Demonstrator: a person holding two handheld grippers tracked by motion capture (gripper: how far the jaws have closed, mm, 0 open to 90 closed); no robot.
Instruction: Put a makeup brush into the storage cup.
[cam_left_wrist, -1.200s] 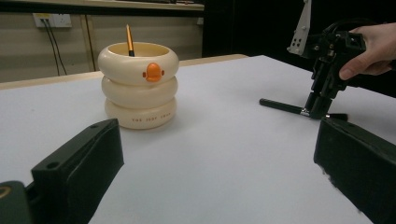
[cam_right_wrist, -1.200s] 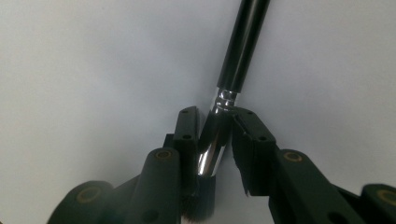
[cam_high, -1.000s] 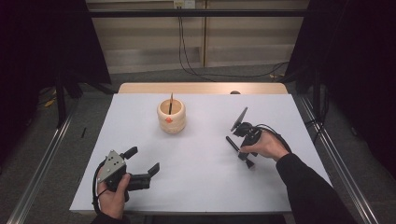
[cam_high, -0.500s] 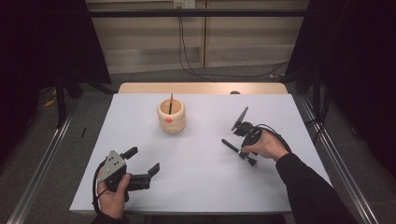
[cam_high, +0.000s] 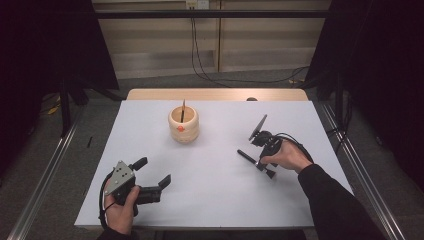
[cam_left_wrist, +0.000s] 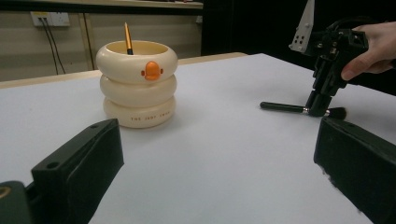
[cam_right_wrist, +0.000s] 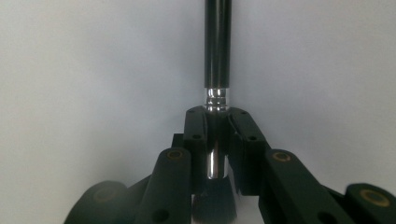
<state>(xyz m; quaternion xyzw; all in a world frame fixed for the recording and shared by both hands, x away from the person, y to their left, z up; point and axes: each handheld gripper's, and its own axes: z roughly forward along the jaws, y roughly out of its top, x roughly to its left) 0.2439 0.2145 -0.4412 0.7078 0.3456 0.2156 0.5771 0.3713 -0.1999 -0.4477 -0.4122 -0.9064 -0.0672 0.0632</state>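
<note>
The right gripper (cam_high: 258, 161), jaws just closed, clamps the silver collar of a black makeup brush (cam_right_wrist: 217, 56) lying flat on the white table (cam_high: 220, 195), handle pointing away from the hand and bristles (cam_left_wrist: 337, 112) nearest it. At the table's near left, the left gripper (cam_high: 152, 172) rests with its jaws spread wide and nothing between them. Farther back stands a cream ringed pot (cam_high: 183, 125) with an orange knob, an orange-handled brush (cam_left_wrist: 127, 39) upright inside it.

White table (cam_high: 215, 190), holder (cam_high: 183, 125), brush (cam_high: 248, 156).
</note>
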